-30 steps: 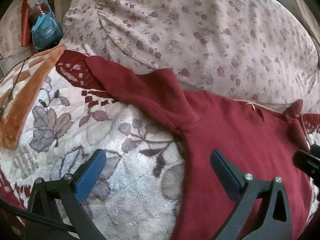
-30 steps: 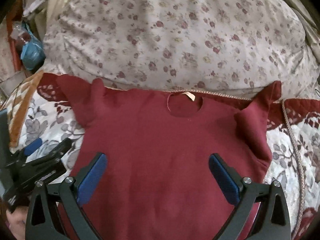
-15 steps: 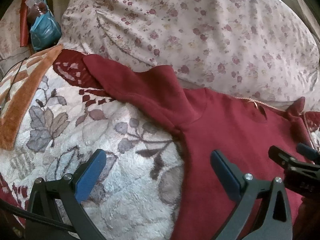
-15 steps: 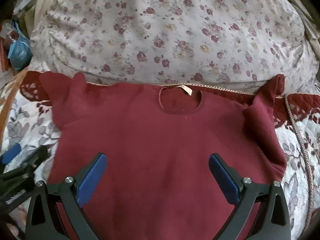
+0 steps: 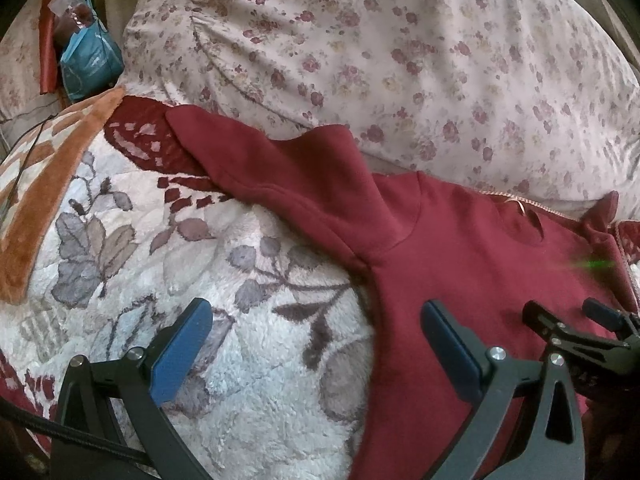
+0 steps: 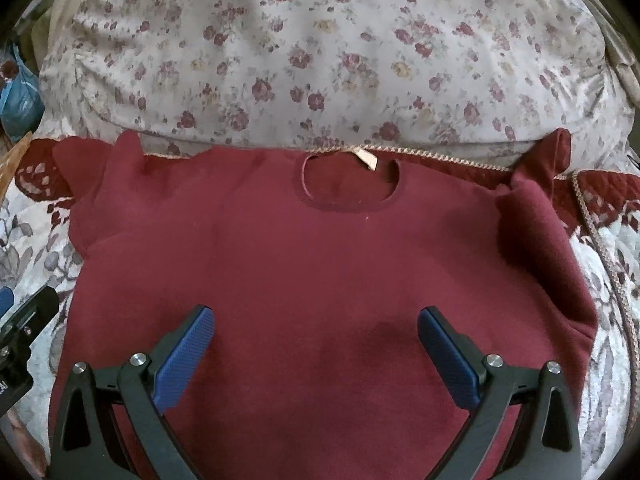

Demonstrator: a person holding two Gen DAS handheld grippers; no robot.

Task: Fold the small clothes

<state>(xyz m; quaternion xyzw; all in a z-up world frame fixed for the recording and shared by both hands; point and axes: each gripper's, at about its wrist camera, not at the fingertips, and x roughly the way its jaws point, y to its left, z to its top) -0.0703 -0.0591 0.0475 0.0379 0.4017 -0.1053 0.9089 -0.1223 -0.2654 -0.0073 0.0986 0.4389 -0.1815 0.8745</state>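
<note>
A small dark red sweater (image 6: 320,272) lies flat and face up on a fleecy floral blanket (image 5: 248,360), its neck hole (image 6: 352,184) toward the pillow. One sleeve (image 5: 280,176) stretches out to the left; the other sleeve (image 6: 532,216) is bunched at the right. My right gripper (image 6: 316,344) hovers open over the middle of the sweater's body, nothing between its fingers. My left gripper (image 5: 312,344) is open above the sweater's left edge, one finger over blanket, one over red cloth. The right gripper (image 5: 576,328) shows at the far right of the left wrist view.
A big flowered pillow (image 6: 320,52) lies right behind the sweater's collar. A blue bag (image 5: 90,64) and clutter sit at the far left behind an orange blanket border (image 5: 44,184). A braided trim (image 6: 600,248) runs down the blanket at the right.
The right gripper has moved forward over the sweater, which now fills more of its view. The left gripper has barely shifted. Both stay open.
</note>
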